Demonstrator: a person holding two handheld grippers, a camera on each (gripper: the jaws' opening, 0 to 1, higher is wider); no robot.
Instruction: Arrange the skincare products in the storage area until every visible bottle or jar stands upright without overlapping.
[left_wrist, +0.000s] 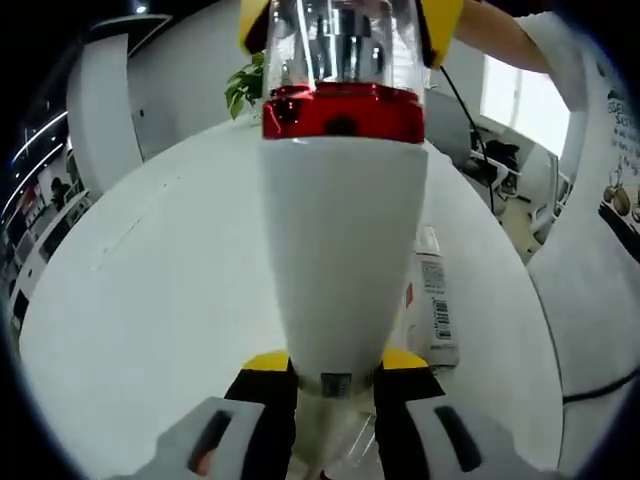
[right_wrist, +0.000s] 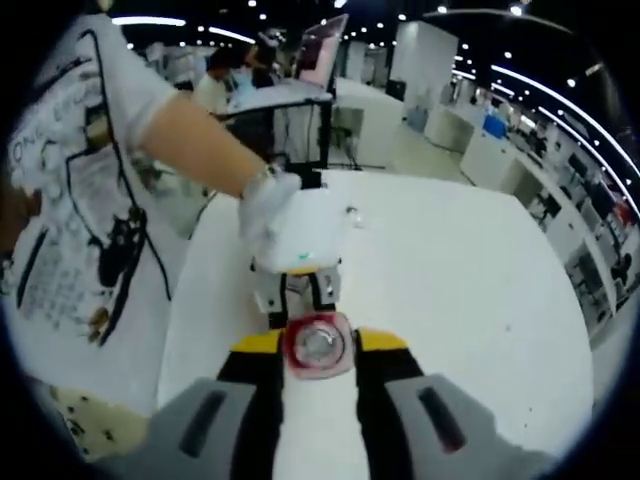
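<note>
I hold one white pump bottle (left_wrist: 340, 250) between both tools, above the white table (left_wrist: 150, 300): my left gripper (left_wrist: 335, 375) pinches its base, my right gripper (right_wrist: 316, 365) its red collar (right_wrist: 316, 347). If I pull unevenly, it may twist and slip down near the tube (left_wrist: 435, 300) lying there.

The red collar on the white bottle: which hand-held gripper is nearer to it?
Right. The right hand-held gripper clamps the clear cap just beside the red collar; the left hand-held gripper holds the base of the white bottle, the opposite end.
</note>
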